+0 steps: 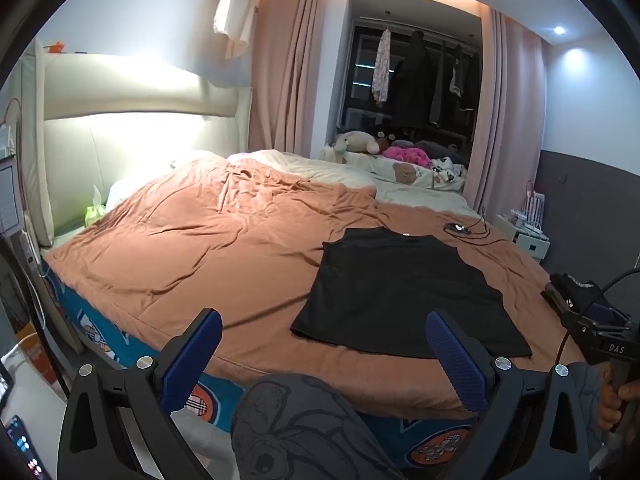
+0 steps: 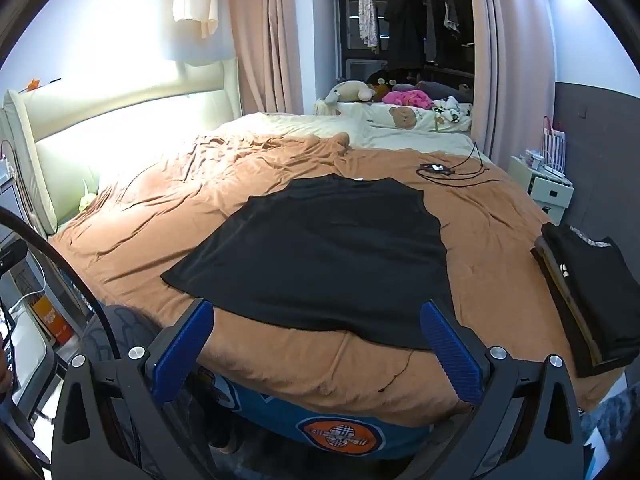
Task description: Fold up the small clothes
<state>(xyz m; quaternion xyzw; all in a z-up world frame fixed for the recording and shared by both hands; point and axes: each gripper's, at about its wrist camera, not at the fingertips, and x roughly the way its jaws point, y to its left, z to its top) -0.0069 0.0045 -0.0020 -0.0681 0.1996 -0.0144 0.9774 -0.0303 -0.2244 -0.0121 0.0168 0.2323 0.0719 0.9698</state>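
The jaws of both grippers are spread wide and nothing is held between them. The left gripper point(image 1: 324, 344), with blue ribbed pads on black fingers, is held off the near edge of the bed, short of the flat black short-sleeved T-shirt point(image 1: 404, 296) and to its left. The right gripper point(image 2: 316, 336), of the same build, is held just above the near hem of the T-shirt point(image 2: 320, 248), clear of the fabric. The T-shirt is laid out flat on the rumpled orange-brown bed cover point(image 2: 160, 208), hem nearest and collar farthest. To the right of the T-shirt, near the cover's edge, a stack of folded dark clothes point(image 2: 588, 292) is seen. Beyond the collar, a black cable with a small device point(image 2: 436, 169) is lain on the cover. Farther still, a heap of plush toys point(image 2: 384, 94) is seen before pink floor-length curtains point(image 2: 256, 40).
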